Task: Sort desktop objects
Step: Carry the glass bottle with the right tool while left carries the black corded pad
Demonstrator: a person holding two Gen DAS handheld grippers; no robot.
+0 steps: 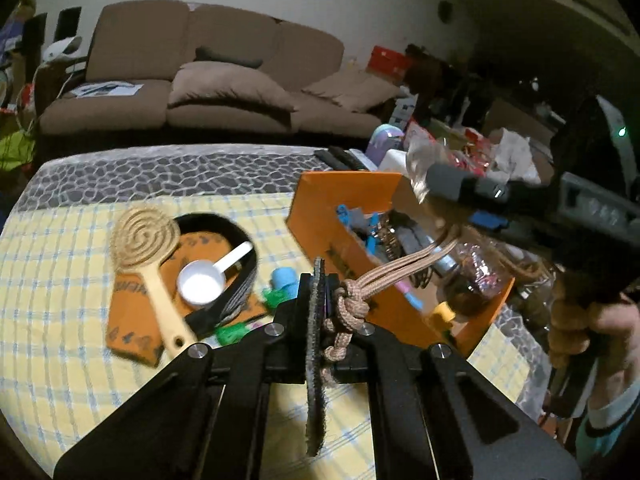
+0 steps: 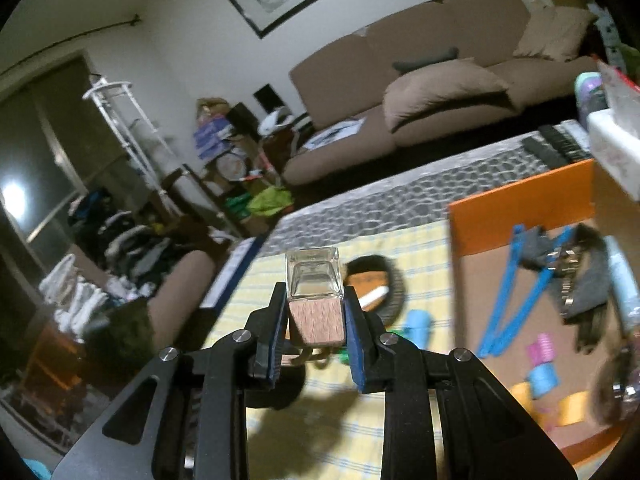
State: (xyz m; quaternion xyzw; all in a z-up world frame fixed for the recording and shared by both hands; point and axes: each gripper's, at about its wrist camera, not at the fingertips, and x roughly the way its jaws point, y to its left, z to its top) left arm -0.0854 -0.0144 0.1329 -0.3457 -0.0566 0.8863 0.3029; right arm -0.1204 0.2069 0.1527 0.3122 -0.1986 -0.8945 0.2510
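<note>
My left gripper (image 1: 318, 280) is shut on a flat dark felt patch (image 1: 315, 360) with a tan braided cord (image 1: 352, 308), held above the checked tablecloth beside the orange box (image 1: 320, 220). My right gripper (image 2: 316, 304) is shut on a small glass bottle with a wooden cap (image 2: 316, 320), held above the cloth left of the orange box (image 2: 520, 216). The right gripper also shows in the left wrist view (image 1: 448, 184), over the box. The box holds several small items.
On the yellow checked cloth (image 1: 60, 280) lie a spiral-headed brush (image 1: 148, 248), a white scoop (image 1: 200, 280), a black strap loop (image 1: 240, 240), orange cards and small blue and green pieces (image 1: 284, 280). A brown sofa (image 1: 220, 80) stands behind. Clutter lies to the right.
</note>
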